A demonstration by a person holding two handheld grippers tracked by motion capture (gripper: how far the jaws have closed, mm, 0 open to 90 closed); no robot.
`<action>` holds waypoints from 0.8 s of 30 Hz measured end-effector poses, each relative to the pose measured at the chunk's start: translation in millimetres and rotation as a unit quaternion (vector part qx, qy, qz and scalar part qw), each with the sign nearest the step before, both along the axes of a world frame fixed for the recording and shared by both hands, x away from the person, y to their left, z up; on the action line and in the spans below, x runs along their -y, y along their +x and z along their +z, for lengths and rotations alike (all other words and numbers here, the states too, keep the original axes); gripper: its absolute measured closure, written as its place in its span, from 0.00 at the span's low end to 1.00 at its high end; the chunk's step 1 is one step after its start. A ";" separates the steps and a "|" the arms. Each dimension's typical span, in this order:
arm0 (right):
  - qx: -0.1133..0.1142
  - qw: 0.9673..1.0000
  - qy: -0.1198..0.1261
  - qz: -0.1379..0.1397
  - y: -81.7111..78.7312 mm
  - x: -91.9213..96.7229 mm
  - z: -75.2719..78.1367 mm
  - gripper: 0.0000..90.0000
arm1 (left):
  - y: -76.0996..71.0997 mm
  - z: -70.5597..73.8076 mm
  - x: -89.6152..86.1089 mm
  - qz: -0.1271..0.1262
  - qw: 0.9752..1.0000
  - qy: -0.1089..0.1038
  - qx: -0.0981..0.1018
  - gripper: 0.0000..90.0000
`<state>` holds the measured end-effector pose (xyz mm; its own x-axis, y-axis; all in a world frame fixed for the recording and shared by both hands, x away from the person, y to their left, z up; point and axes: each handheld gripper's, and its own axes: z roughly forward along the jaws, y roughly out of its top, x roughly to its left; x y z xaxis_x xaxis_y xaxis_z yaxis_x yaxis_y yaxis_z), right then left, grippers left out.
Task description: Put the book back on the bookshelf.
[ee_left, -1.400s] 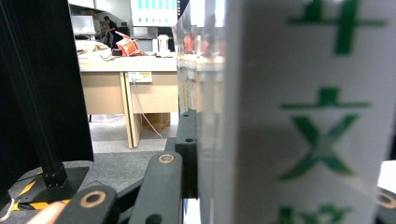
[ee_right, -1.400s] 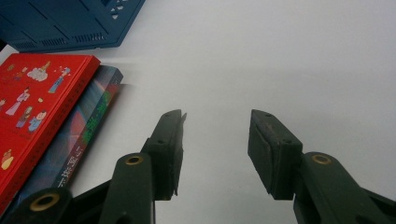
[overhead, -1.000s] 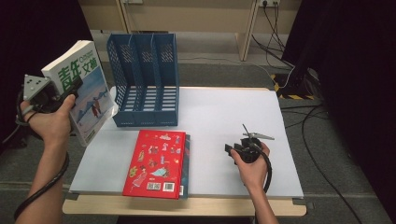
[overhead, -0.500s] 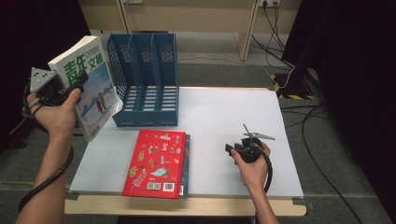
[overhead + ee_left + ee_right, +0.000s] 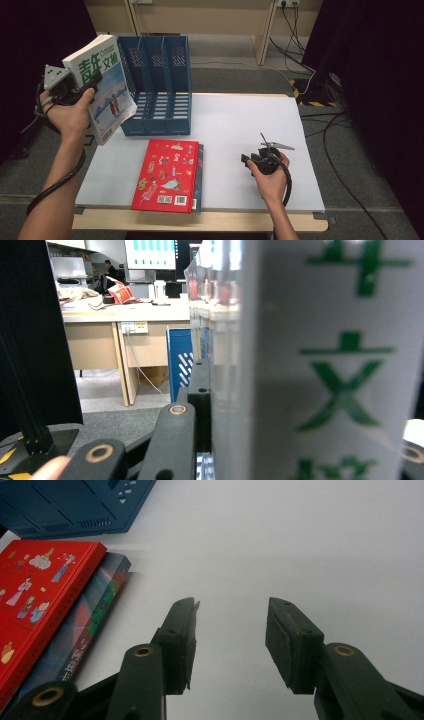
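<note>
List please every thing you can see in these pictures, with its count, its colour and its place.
Magazine file rack: one, blue, three slots, back left of the table.
Green-and-white book: one, held upright in the air, left of the rack.
Red book: one, flat near the front edge.
Dark book: one, under the red book.
Table: one, white top.
Left gripper: black, shut on the green-and-white book.
Right gripper: black, open, low over the table.

Bare white surface [image 5: 250,120] lies open right of the blue file rack [image 5: 157,85] and the red book [image 5: 165,175]; the rack's three slots stand clear from above, while the held white book [image 5: 102,85] crowds its left side.
</note>
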<state>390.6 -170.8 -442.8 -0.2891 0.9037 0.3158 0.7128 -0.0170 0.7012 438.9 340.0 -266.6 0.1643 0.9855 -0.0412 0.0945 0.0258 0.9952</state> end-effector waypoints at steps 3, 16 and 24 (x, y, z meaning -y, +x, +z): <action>-0.001 1.000 0.003 -0.003 0.0 0.7 0.5 0.62 | 6.8 -0.6 1.5 0.000 1.000 -0.001 0.001 0.82; 0.003 1.000 0.006 -0.006 0.2 3.7 3.0 0.62 | 36.6 -4.0 8.2 0.011 1.000 -0.002 -0.009 0.82; 0.004 1.000 0.007 -0.007 0.8 5.7 2.7 0.62 | 51.8 -1.3 11.7 0.014 1.000 0.005 -0.013 0.82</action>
